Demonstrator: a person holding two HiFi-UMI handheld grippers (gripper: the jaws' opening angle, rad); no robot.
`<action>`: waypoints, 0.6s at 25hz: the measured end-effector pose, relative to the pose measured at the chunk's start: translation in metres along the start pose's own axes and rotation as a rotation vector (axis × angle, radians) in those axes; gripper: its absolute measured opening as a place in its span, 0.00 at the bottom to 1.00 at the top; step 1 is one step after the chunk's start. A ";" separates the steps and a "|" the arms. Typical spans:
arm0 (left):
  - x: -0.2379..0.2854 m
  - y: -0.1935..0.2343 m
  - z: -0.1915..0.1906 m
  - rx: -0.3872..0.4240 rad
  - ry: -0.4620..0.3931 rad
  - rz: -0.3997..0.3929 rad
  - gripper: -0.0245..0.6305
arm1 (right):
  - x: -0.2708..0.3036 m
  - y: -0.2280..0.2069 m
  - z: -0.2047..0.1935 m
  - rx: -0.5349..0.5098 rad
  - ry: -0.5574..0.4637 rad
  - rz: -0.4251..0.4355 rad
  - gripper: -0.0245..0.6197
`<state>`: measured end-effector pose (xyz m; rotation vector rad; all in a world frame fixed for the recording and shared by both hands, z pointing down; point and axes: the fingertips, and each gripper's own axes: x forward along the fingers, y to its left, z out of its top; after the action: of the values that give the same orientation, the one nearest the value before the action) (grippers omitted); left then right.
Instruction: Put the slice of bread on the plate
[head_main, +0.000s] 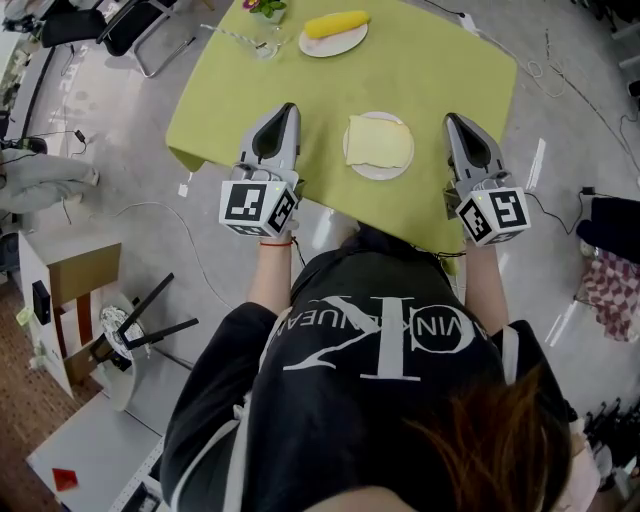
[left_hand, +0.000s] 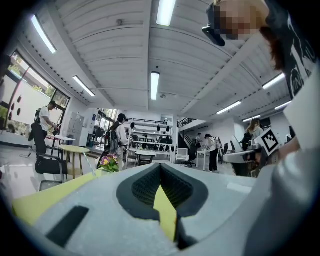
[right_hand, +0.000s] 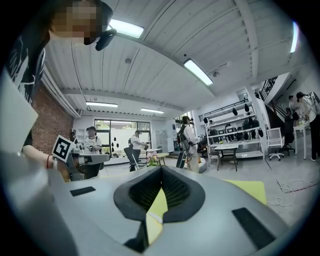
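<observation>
The pale, square slice of bread (head_main: 379, 141) lies flat on the round white plate (head_main: 381, 176), near the front edge of the bench covered in a lime-green cloth (head_main: 440, 70). As far as the head view shows, the task looks done: the bread sits wholly within the plate's rim.

You hold your grey left tongs (head_main: 286, 108) just left of the plate and your grey right tongs (head_main: 450, 118) just right of it. Both are apart from the plate and point level across the bench. In each gripper view, the left tongs (left_hand: 160, 165) and the right tongs (right_hand: 161, 169) are closed tip to tip with nothing between them.

At the far end of the bench sits a second white plate (head_main: 318, 50) carrying a long yellow food item (head_main: 336, 24). Nothing seems left to do but draw back.
</observation>
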<state>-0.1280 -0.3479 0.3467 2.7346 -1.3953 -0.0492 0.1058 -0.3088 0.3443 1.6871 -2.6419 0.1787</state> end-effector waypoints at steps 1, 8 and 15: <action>0.000 0.000 0.002 0.002 -0.003 0.003 0.05 | 0.000 0.000 0.002 -0.003 -0.004 0.002 0.04; -0.002 0.002 0.009 0.008 -0.020 0.020 0.05 | 0.000 0.001 0.009 -0.026 -0.013 0.028 0.04; -0.003 0.001 0.012 0.006 -0.035 0.028 0.05 | 0.001 0.001 0.012 -0.030 -0.018 0.041 0.04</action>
<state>-0.1317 -0.3468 0.3347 2.7313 -1.4441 -0.0927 0.1050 -0.3103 0.3324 1.6343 -2.6796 0.1242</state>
